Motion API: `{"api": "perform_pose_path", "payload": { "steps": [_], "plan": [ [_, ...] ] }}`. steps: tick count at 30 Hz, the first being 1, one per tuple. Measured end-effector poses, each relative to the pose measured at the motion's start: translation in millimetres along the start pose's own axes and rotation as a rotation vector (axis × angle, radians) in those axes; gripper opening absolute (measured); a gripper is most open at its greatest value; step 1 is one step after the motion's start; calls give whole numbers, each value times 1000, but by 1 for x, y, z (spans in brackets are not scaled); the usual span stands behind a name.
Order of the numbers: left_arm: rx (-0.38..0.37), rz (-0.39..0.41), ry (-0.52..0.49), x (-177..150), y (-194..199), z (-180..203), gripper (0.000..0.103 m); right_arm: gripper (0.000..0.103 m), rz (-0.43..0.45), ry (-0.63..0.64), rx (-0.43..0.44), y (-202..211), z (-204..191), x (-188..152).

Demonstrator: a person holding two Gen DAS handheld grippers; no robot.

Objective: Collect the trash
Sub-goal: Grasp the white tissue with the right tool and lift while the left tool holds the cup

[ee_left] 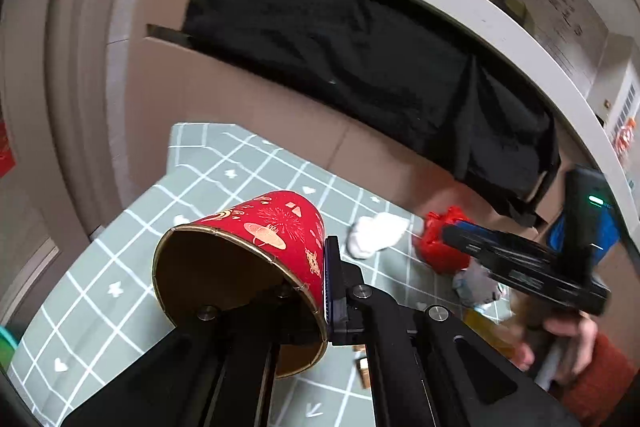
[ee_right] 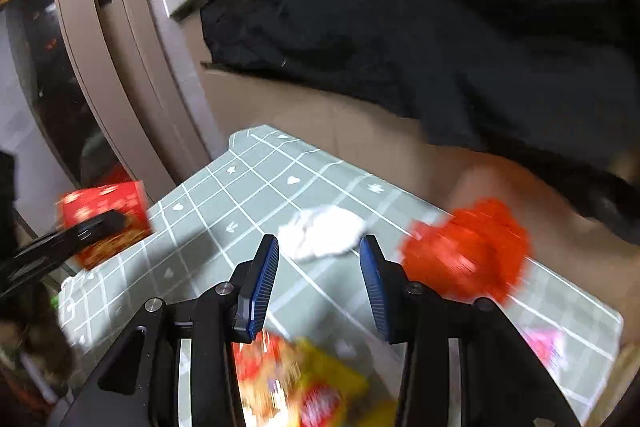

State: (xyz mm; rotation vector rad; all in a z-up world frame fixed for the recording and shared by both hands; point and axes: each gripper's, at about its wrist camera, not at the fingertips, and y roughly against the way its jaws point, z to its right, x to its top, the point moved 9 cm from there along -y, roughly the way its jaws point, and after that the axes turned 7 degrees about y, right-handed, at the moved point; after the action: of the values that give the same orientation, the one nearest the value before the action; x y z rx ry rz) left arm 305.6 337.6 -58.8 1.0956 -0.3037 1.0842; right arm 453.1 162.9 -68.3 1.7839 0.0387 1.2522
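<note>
Currently, my left hand-held gripper (ee_left: 304, 291) pinches the red paper cup (ee_left: 256, 247); my right hand-held gripper (ee_right: 319, 259) is spread, white tissue (ee_right: 322, 233) at 12 o'clock.

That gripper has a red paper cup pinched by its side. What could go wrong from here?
The left gripper pinches the red paper cup by one thin wall, so it might crumple or slip out. The open right gripper, blurred mid-move toward the white tissue, could nudge the red crumpled wrapper beside it.
</note>
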Motion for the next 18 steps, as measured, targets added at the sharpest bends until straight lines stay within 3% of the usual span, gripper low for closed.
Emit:
{"api": "perform_pose_path", "payload": {
  "steps": [7, 12, 16, 18],
  "plan": [
    [30, 10, 33, -3, 5, -27, 1, 40, -106, 120, -5, -75, -26, 0],
    [37, -8, 60, -7, 0, -36, 1, 39, -221, 112, -30, -105, -23, -19],
    [32, -23, 65, -11, -4, -32, 1, 25, -202, 68, -26, -92, -8, -21],
    [26, -24, 58, -12, -4, -26, 1, 23, -170, 74, -29, -75, -6, -17]
  ]
}}
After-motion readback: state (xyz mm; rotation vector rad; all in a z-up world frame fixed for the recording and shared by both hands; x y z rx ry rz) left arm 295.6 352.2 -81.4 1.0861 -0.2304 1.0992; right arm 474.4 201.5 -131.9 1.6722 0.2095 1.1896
